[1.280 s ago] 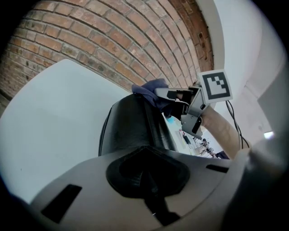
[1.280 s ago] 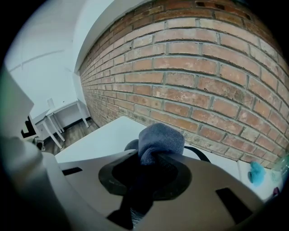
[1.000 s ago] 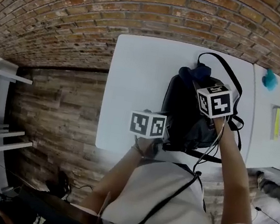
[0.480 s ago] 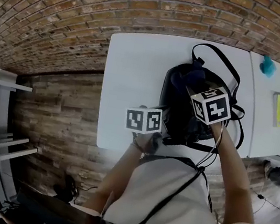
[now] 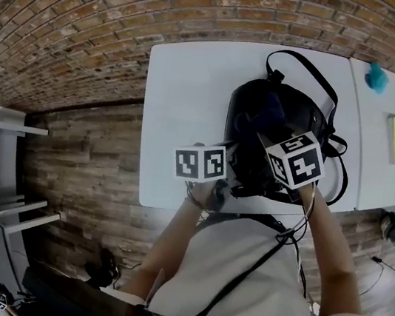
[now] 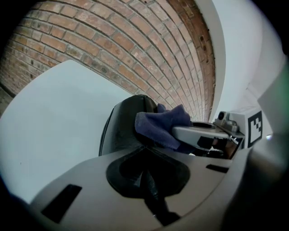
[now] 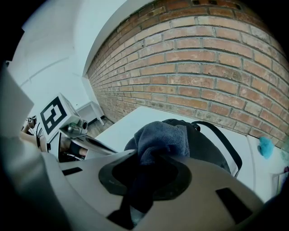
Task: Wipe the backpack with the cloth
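**Cloth on the backpack, both grippers clamped**

The right gripper (image 7: 148, 168) has its jaws pressed together on a blue cloth (image 7: 165, 137), which bunches up out of them and rests on top of the black backpack (image 5: 247, 151). In the head view, the cloth sits on the bag's upper middle, just ahead of the right gripper's marker cube.

The left gripper (image 6: 145, 171) is also closed. A dark fold of the backpack is pinched between its jaws at the bag's near left side. The two grippers are close together, and each shows in the other's view.

The backpack lies on a white table (image 5: 188, 77), towards its right half. The bag's near end reaches the table's near edge, by the person's body. A strap (image 5: 314, 68) loops out beyond the bag's far end, and more straps trail towards the table's right edge. To the left of the bag the white top is bare out to its left edge, and a narrower strip is bare beyond the bag.

What the backpack holds does not show.

A brick wall (image 5: 131, 15) runs behind the table. A second table (image 5: 387, 99) is just beside it on the right, with a small teal thing (image 5: 377, 77) and some other small items on it.
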The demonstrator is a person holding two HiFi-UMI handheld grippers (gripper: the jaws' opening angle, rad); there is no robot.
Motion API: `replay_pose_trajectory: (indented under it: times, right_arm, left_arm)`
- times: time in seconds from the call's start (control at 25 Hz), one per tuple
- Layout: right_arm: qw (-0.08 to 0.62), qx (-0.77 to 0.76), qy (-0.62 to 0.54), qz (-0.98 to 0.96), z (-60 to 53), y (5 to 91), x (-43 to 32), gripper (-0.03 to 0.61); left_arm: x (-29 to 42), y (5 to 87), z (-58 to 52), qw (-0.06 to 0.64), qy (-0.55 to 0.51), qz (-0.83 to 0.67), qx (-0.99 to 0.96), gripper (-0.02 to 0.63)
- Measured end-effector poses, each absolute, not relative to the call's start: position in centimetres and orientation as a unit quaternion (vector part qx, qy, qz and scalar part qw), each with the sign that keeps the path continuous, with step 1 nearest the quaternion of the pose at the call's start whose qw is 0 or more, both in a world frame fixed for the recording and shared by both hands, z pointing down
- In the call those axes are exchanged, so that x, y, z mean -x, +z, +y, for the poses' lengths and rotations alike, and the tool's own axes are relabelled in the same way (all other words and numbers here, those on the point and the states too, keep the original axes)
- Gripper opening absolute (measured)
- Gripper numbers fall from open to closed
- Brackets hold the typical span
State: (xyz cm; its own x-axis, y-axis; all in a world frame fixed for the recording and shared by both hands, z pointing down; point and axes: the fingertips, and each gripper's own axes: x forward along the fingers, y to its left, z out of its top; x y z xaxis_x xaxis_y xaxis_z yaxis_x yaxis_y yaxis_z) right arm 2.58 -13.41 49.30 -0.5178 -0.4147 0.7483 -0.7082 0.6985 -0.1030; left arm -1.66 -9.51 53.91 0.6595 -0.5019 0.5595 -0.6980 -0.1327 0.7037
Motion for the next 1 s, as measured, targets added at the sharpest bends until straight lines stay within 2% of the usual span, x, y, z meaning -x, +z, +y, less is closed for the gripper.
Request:
replay_pose_trajectory:
  times: [1.0]
  right_arm:
    - [0.359,-0.29,0.25,-0.851,-5.5,49.7,-3.0,0.075]
  left_arm:
    - [1.8,53.9,-9.4,0.519,0.095,-0.409,-0.745,0.005]
